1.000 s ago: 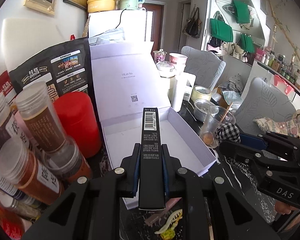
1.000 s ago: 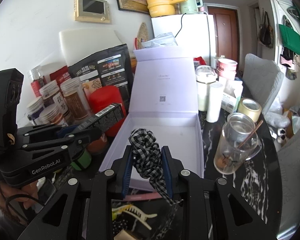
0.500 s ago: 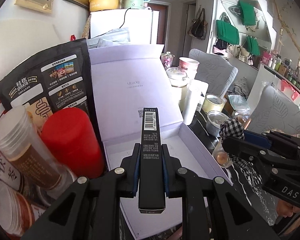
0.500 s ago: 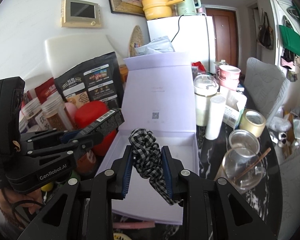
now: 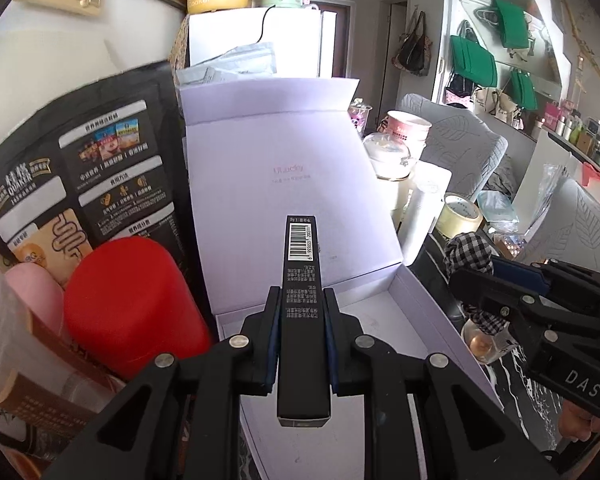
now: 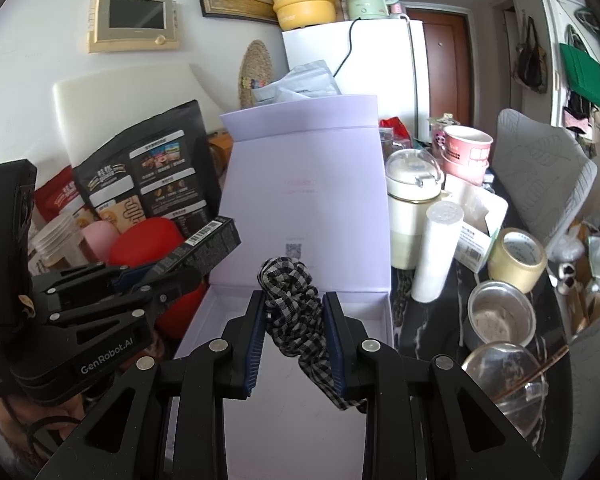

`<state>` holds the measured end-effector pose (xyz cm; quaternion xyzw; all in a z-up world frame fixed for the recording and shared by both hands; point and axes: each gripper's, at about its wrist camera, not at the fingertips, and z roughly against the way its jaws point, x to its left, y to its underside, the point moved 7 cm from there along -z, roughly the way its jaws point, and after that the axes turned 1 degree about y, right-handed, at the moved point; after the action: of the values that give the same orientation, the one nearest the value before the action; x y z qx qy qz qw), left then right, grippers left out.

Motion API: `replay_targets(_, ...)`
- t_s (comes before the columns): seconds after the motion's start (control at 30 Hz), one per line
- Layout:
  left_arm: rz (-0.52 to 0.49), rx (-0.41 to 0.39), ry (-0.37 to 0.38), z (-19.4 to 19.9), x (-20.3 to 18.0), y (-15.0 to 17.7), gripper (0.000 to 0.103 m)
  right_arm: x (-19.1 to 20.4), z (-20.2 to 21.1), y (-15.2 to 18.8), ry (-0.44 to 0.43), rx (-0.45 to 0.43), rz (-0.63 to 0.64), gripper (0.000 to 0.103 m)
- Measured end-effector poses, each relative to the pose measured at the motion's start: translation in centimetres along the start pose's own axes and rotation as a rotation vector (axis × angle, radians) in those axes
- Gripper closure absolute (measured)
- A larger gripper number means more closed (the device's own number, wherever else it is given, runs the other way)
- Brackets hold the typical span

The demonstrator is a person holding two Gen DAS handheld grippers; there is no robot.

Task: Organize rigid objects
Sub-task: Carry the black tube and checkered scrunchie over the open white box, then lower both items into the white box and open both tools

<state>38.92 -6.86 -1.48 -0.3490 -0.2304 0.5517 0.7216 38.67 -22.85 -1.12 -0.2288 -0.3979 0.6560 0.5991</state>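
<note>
My left gripper is shut on a long black carton with a barcode, held above the open pale lilac box. In the right wrist view the same carton sticks out of the left gripper at the box's left side. My right gripper is shut on a black-and-white checked scrunchie, hanging over the box's inside. The scrunchie and right gripper also show at the right of the left wrist view. The box lid stands upright behind.
A red canister, a pink one and a black food pouch crowd the box's left. To its right stand a white jar, a white tube, a tape roll, a metal cup and a glass.
Both grippers have moved forward over the box, each keeping its grip. The jars at the left have slid out of view and the box lid looms larger.
</note>
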Motion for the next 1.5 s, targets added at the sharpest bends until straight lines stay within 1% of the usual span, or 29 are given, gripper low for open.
replay_targets(0.13, -0.014, 0.036, -0.012, -1.7, 0.4, 0.6, 0.084, -0.5, -1.2, 0.1, 0.001, 0.009, -0.015, 0.075)
replay_targets(0.27, -0.002, 0.076, -0.004, -3.3, 0.8, 1.3, 0.084, -1.0, -2.7, 0.7, 0.028, 0.042, -0.025, 0.075)
replay_targets(0.43, -0.012, 0.122, -0.038, -4.9, 1.4, 2.4, 0.084, -1.4, -4.3, 1.4, 0.049, 0.081, -0.024, 0.075)
replay_targets(0.6, 0.0, 0.161, -0.052, -6.1, 2.0, 3.3, 0.084, -1.2, -5.5, 2.0, 0.072, 0.103, -0.013, 0.075)
replay_targets(0.9, -0.01, 0.22, -0.064, -7.5, 2.3, 4.8, 0.084, -1.5, -7.3, 3.0, 0.1, 0.141, -0.004, 0.074)
replay_targets(1.1, -0.008, 0.266, -0.065, -8.7, 2.2, 5.6, 0.084, -2.4, -8.4, 3.6, 0.103, 0.178, -0.022, 0.073)
replay_targets(1.2, -0.003, 0.274, -0.065, -8.8, 2.2, 5.8, 0.084, -2.7, -8.8, 4.0, 0.08, 0.193, -0.042, 0.073)
replay_targets(1.5, -0.016, 0.304, -0.093, -9.1, 2.0, 6.5, 0.084, -3.0, -9.2, 4.4, 0.11, 0.214, -0.038, 0.073)
